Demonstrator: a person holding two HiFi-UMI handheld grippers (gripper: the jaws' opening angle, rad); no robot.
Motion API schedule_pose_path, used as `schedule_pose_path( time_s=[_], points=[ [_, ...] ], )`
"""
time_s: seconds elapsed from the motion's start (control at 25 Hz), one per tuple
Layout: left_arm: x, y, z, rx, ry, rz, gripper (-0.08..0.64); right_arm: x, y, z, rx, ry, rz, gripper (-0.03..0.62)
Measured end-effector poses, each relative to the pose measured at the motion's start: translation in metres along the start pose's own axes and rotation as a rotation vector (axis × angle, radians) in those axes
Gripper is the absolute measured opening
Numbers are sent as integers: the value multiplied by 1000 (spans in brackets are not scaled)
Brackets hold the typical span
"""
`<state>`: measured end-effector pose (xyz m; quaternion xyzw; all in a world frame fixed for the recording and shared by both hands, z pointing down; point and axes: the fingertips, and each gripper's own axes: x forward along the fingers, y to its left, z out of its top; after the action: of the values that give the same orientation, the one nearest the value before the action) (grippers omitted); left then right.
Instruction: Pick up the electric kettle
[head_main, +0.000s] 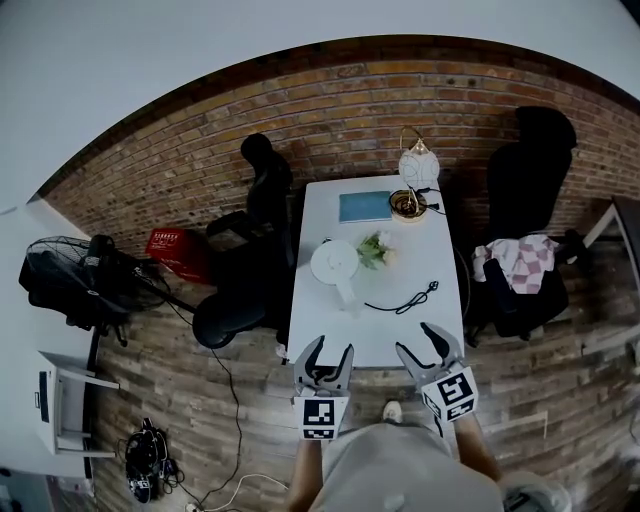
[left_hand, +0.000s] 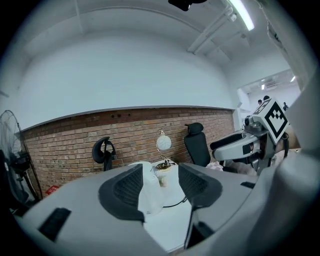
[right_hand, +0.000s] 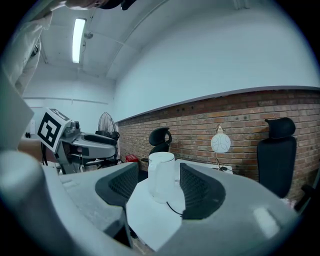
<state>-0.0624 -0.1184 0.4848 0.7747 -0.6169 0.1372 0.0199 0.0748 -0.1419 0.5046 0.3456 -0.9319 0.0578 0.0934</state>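
The white electric kettle (head_main: 334, 263) stands on the white table (head_main: 400, 330), left of the middle, with its handle toward me. Both grippers hover at the table's near edge, well short of the kettle. My left gripper (head_main: 333, 347) is open and holds nothing; in the left gripper view the kettle (left_hand: 148, 192) shows far off between its jaws. My right gripper (head_main: 414, 338) is also open and holds nothing, and the kettle (right_hand: 162, 176) appears in the gap of its jaws from a distance.
A black cable (head_main: 405, 298) lies right of the kettle, and a small flower bunch (head_main: 375, 250) lies behind it. A blue book (head_main: 364, 206) and a globe lamp (head_main: 418, 165) sit at the far end. Black office chairs (head_main: 262, 190) (head_main: 525, 180) flank the table.
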Motion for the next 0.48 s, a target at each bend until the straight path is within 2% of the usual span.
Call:
schedule_pose_path(
  time_s=[0.48],
  points=[
    [37, -8, -7, -7, 64, 43, 222, 10, -36, -10, 24, 13, 25, 245]
  ],
)
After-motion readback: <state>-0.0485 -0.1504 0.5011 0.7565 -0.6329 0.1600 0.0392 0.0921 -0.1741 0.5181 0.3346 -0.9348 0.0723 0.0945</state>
